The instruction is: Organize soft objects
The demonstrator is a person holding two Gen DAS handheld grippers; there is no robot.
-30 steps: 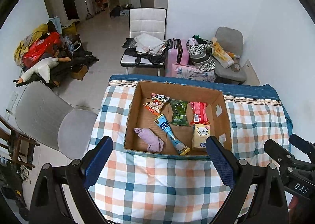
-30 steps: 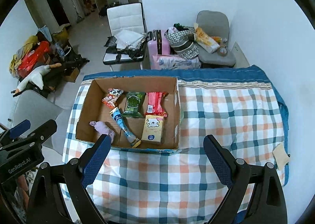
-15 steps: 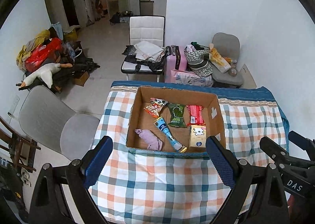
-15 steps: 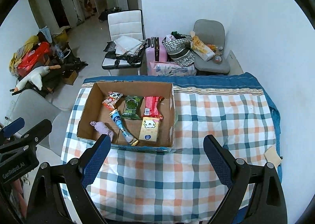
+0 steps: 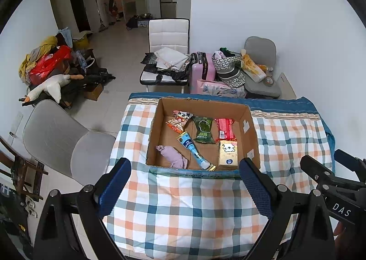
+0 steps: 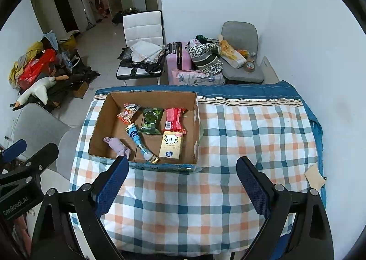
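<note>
An open cardboard box [image 5: 157, 109] [image 6: 100, 118] stands on a plaid-covered table [image 5: 183, 209] [image 6: 251, 127]. Inside lie a purple cloth [image 5: 173, 157] [image 6: 117, 145], a blue tube [image 5: 194, 151] [image 6: 139, 142], a green packet [image 5: 202, 129] [image 6: 151, 120], a red packet [image 5: 225, 128] [image 6: 173, 120], a yellow tissue pack [image 5: 228, 153] [image 6: 171, 144] and a small snack bag [image 5: 179, 119] [image 6: 128, 112]. My left gripper [image 5: 185, 179] and right gripper [image 6: 180, 176] are both open and empty, held high above the table's near edge, well back from the box.
A grey chair [image 5: 59, 136] stands left of the table. A white chair [image 5: 168, 54], pink suitcase [image 5: 202, 70] and loaded grey chair [image 5: 260, 70] stand behind it. A goose plush [image 5: 48, 87] and clutter lie at the left wall. A tan square [image 6: 314, 176] lies at the table's right edge.
Both grippers have pulled back and up from the table; the box looks smaller and farther. Both stay open and empty. Nothing in the box has moved.
</note>
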